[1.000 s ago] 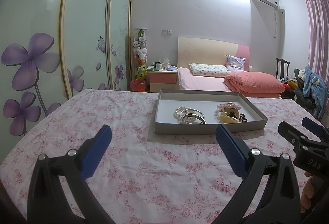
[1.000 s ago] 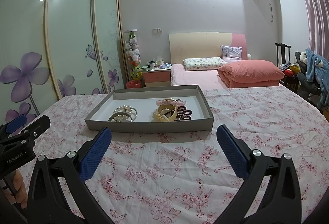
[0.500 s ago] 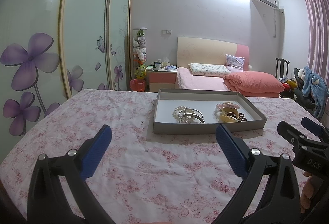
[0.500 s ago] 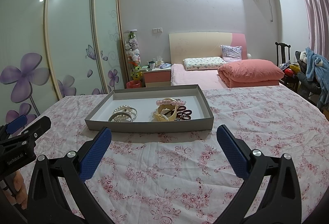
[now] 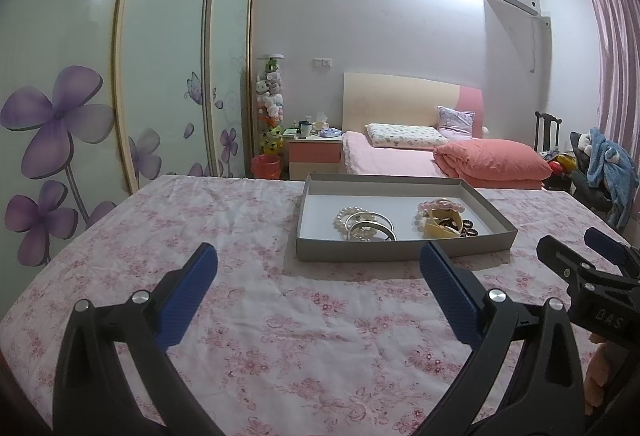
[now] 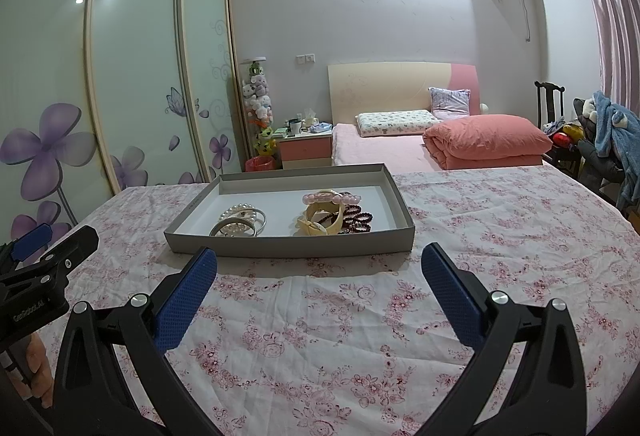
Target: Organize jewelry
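Note:
A grey shallow tray [image 5: 400, 251] [image 6: 280, 247] sits on the floral cloth ahead of both grippers. In it lie a pearl bracelet with silver bangles [image 5: 364, 224] [image 6: 240, 222] on the left, and a pink bead bracelet [image 6: 332, 197], a cream hair clip [image 5: 440, 226] [image 6: 324, 222] and dark bead bracelets [image 6: 358, 218] on the right. My left gripper [image 5: 318, 268] is open and empty, short of the tray. My right gripper [image 6: 320, 270] is open and empty, just before the tray's near wall. Each gripper shows at the edge of the other's view.
The floral tablecloth [image 6: 340, 336] covers the whole table. Behind it stand a pink bed [image 6: 440, 144], a nightstand [image 6: 306, 150], sliding wardrobe doors with purple flowers [image 5: 60, 124] and a chair with clothes [image 6: 608, 140] at the right.
The left view has shifted slightly, so the tray sits a little further left and nearer. The right view is almost unchanged. Both grippers stay open.

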The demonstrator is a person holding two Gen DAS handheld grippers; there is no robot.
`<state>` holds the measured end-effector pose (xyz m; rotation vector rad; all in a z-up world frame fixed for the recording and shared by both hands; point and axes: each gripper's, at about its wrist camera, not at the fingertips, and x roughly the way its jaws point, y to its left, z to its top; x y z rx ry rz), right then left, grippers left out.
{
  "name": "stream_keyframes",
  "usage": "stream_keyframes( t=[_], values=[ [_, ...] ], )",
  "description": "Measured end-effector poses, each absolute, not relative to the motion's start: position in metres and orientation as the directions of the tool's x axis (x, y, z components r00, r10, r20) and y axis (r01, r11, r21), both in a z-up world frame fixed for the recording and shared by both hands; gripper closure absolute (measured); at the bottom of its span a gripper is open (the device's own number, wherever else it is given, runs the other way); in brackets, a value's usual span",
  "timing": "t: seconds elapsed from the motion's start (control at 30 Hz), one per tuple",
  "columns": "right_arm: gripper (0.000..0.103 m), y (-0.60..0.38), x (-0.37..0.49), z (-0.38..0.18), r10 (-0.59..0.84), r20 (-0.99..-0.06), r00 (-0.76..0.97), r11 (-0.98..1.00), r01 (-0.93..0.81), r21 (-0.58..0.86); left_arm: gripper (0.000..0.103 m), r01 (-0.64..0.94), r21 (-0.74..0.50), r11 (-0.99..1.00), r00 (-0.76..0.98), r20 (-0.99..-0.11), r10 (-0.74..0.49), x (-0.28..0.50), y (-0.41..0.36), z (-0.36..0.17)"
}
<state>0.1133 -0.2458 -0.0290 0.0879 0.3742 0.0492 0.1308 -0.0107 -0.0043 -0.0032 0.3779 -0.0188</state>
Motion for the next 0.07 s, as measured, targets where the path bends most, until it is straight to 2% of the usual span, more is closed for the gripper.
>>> stream_keyframes(
  t=[0.07],
  values=[
    [0.002,-0.2461,0.1135,-0.0289,0.064,-0.363,0.93,0.995,-0.032,0.095,0.005,0.018,-0.007,1.0,0.929,-0.369,-0.019,0.1295,-0.01,-0.0044]
  ],
)
